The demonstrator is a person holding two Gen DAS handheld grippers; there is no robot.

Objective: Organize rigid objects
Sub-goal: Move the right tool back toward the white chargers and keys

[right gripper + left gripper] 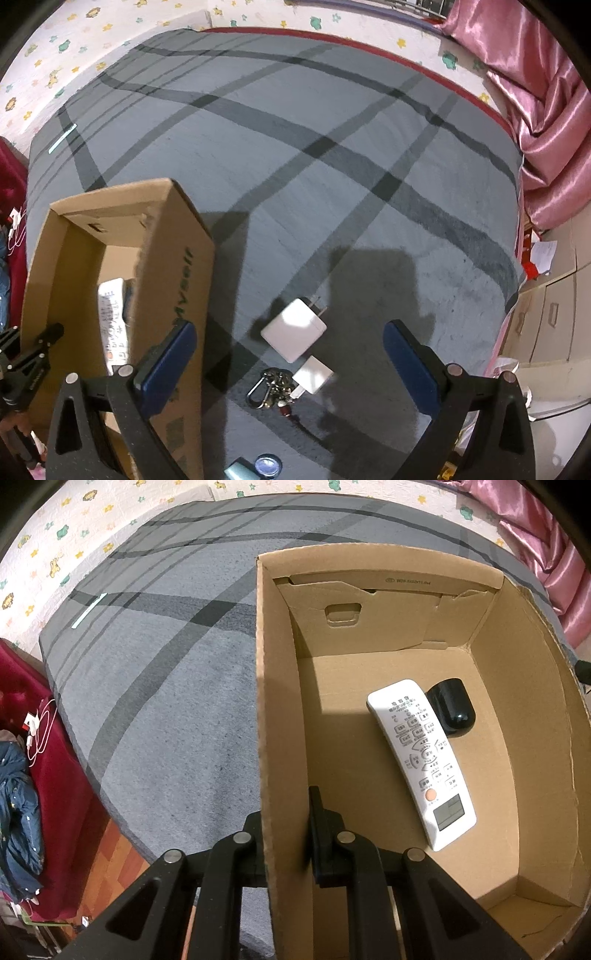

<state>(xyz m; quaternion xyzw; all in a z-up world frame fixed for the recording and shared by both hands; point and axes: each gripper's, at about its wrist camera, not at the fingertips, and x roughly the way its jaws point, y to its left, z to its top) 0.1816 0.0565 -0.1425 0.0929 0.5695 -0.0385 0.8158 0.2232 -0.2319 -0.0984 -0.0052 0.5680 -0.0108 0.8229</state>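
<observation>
My left tongs [286, 834] pinch the cardboard box [266, 701] wall; my right tongs [290, 350] hang spread. Only the right view shows the smooth white square charger [293, 330] on grey carpet [295, 166].

Left gripper [286, 834] angled steeply down, fingers clamped shut; right gripper [290, 343] angled down, fingers spread wide.

Grey striped rug [332, 184], pink curtain [546, 110]

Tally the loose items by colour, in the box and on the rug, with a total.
White: 3 (remote, large charger, small charger)
Black: 1 (mouse-like object)
Metal: 1 (key bunch)
Total: 5
</observation>
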